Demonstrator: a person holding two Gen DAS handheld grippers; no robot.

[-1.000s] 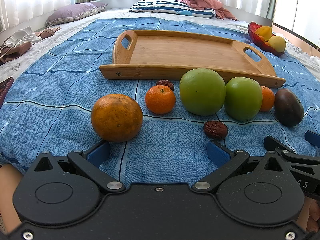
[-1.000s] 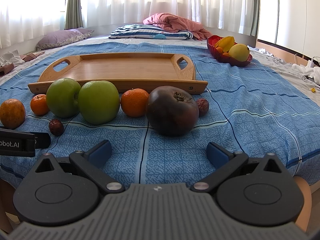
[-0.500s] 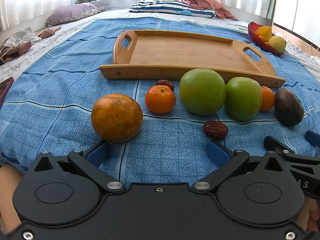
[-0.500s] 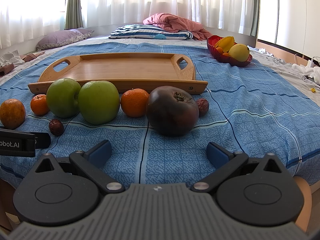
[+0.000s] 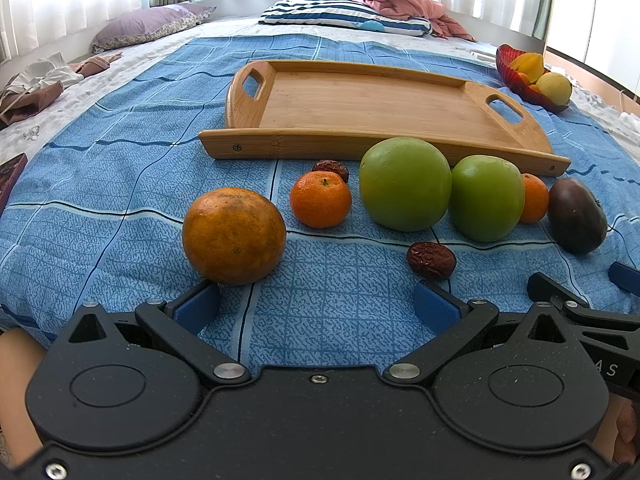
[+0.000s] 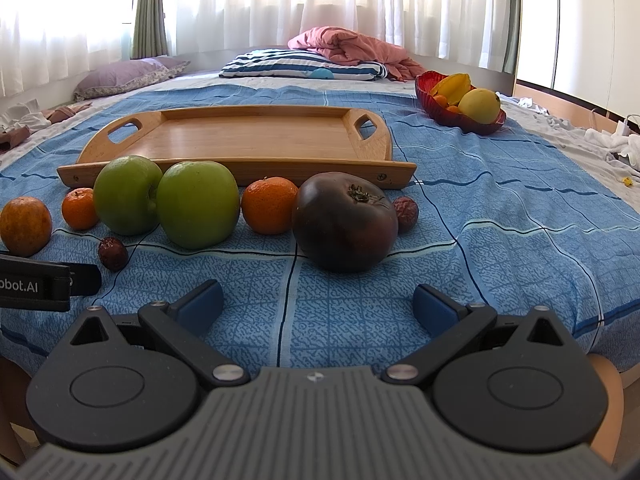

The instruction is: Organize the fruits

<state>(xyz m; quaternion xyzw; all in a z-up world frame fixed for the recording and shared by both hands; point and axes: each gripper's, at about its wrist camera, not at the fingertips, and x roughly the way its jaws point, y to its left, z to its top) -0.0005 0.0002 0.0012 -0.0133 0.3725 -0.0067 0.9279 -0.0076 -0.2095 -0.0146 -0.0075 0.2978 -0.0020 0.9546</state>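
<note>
A row of fruit lies on the blue bedspread in front of an empty wooden tray (image 5: pixel 372 100) (image 6: pixel 256 136). From the left: a large orange (image 5: pixel 234 236) (image 6: pixel 25 226), a small mandarin (image 5: pixel 320 199), two green apples (image 5: pixel 405 184) (image 5: pixel 486 198), a second mandarin (image 6: pixel 269 205), a dark purple tomato (image 6: pixel 344 222) (image 5: pixel 576 216). Brown dates (image 5: pixel 431 260) (image 6: pixel 113 254) lie among them. My left gripper (image 5: pixel 316 304) is open and empty just short of the large orange. My right gripper (image 6: pixel 318 304) is open and empty just short of the tomato.
A red bowl (image 6: pixel 460 118) (image 5: pixel 516 76) with yellow fruit stands at the back right of the bed. Pillows (image 6: pixel 304 66) and a pink blanket (image 6: pixel 348 46) lie at the head. Clothes (image 5: pixel 36 88) lie at the left edge. The bed's front edge is just under both grippers.
</note>
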